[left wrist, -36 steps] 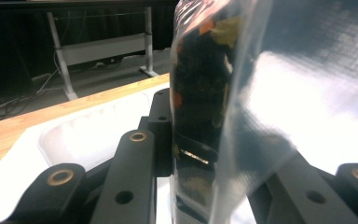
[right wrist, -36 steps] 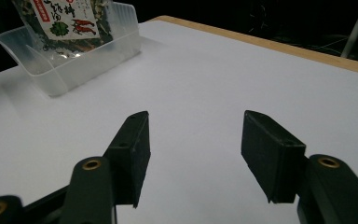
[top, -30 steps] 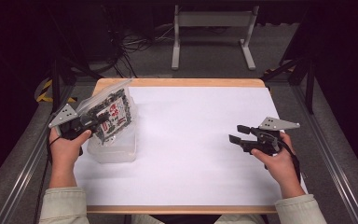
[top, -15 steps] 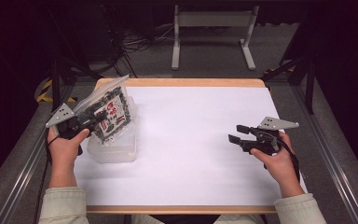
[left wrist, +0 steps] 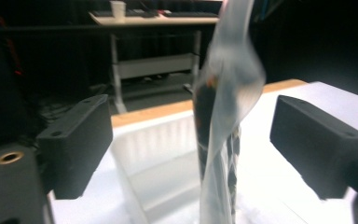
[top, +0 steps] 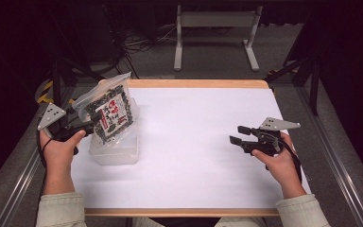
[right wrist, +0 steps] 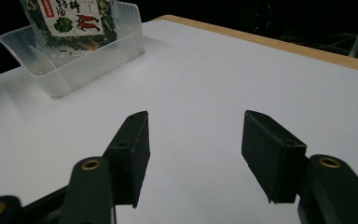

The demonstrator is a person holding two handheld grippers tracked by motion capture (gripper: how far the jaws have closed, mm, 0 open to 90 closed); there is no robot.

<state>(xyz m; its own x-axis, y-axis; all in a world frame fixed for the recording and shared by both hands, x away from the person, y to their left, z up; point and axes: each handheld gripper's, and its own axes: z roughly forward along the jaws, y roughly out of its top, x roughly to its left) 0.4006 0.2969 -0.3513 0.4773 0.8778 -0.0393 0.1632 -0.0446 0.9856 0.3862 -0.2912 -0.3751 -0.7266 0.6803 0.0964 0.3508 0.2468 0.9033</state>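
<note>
Jaws of the left gripper (top: 87, 126) have just been opening, and they now stand apart on either side of the snack bag (top: 109, 112) without pressing it. From the left gripper view the bag (left wrist: 223, 116) runs edge-on down the middle of the gap, a clear wavy upper edge above and dark contents lower down, with a black pad well clear of it on each side. So the grip is released, though the bag is between the jaws.

The bag stands tilted in the clear plastic tub (top: 116, 151), its lower end inside and its top leaning up and away toward the far left corner of the white table (top: 194, 142). In the right gripper view the printed label with red chillies shows on the bag (right wrist: 70, 18), resting against the tub's far wall (right wrist: 79, 60).

The right gripper (top: 240, 135) is well apart from all this, near the table's right side, held by the person's right hand (top: 276, 163). Its jaws are spread wide with nothing between them, pointing across the bare white surface toward the tub.
</note>
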